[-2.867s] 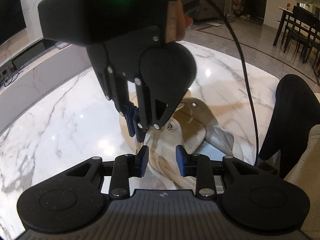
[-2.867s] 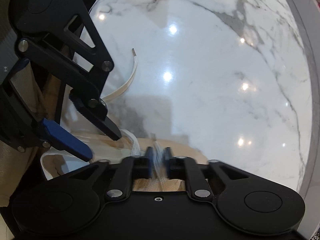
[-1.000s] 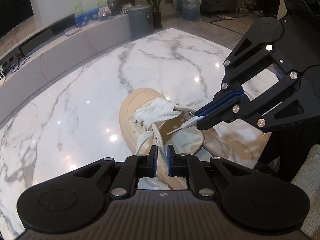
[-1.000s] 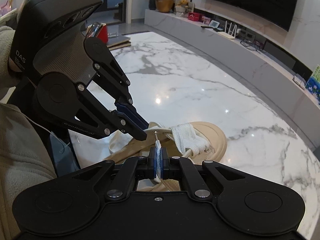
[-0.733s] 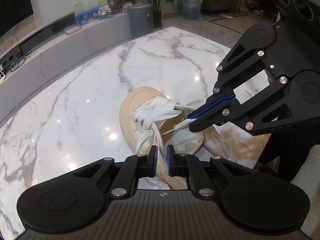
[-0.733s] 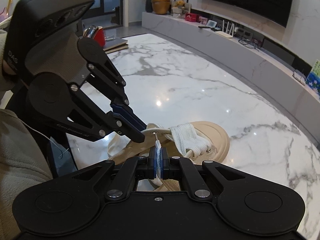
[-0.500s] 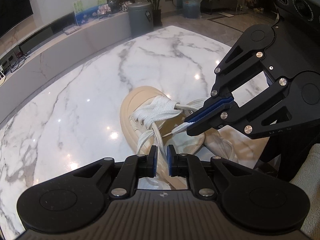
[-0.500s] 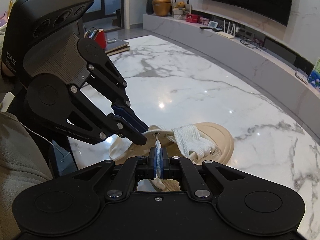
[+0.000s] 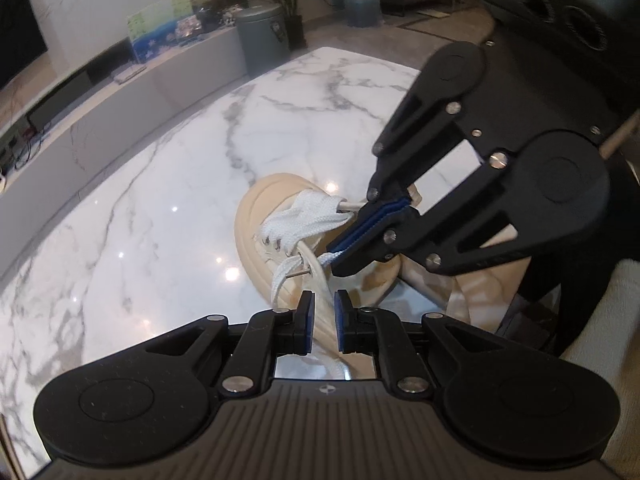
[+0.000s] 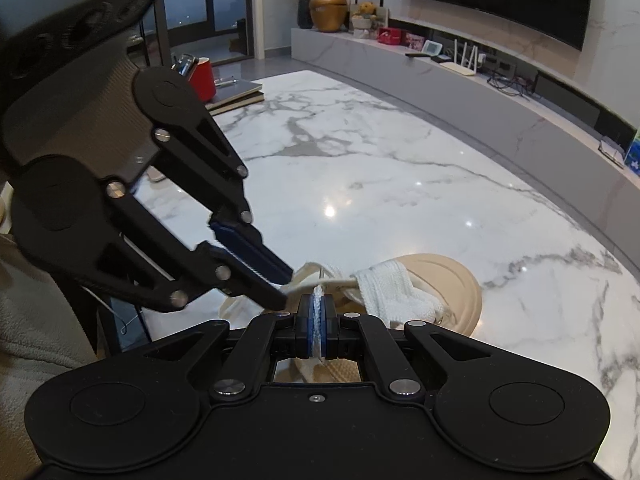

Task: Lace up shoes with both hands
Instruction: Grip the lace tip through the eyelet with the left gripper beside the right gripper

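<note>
Nearby, right claw across the shoe on marble table.

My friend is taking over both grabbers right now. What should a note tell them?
Right gripper: shut on the white lace near its tip.
Left gripper: jaws a little apart around a cream strip of the shoe, not clearly pinching it.
The beige shoe lies on the marble table.
Done: rows near the toe are laced.
Left: thread the lace tip through the next eyelets.
</note>
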Demonstrator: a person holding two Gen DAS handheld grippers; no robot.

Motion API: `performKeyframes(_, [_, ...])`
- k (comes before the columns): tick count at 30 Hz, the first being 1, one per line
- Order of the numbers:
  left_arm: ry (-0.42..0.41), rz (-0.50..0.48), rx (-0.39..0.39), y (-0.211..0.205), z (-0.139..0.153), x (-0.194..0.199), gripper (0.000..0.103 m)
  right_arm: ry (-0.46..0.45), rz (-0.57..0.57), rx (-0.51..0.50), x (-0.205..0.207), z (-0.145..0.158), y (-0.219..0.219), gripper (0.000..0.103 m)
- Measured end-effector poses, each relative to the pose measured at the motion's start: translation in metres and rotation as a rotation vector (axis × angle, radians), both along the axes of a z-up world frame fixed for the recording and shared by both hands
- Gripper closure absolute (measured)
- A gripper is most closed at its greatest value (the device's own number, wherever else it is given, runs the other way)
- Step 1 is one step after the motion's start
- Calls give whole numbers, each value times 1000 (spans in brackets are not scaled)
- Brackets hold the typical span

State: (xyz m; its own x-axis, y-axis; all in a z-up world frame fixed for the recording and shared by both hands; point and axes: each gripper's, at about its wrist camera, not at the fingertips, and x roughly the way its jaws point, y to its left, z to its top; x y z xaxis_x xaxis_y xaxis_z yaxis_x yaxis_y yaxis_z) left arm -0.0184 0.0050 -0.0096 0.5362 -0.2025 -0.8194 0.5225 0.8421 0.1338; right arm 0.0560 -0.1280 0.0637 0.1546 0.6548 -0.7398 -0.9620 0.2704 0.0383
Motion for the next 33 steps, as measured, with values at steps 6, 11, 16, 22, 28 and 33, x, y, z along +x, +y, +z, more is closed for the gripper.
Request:
performKeyframes(6, [-52,-101,122,-4,-2,7,87,-13,23,-32,2,-2,7,101])
performKeyframes(11, [-64,-274,228,-12,-13,9,87,-19,35,-46,2,-1,9,101])
performKeyframes(16, [-106,-413,364,-18,-24,13,87,-16,42,-53,3,0,9,101])
performKeyframes(22, [-122,-507,423,-23,-35,18,87,-8,45,-57,7,1,11,101])
performKeyframes(28, [-139,-595,481,-29,-46,17,87,0,39,-54,9,2,11,101])
performKeyframes(33, [-154,-619,497,-30,-55,16,89,11,33,-46,10,1,10,101])
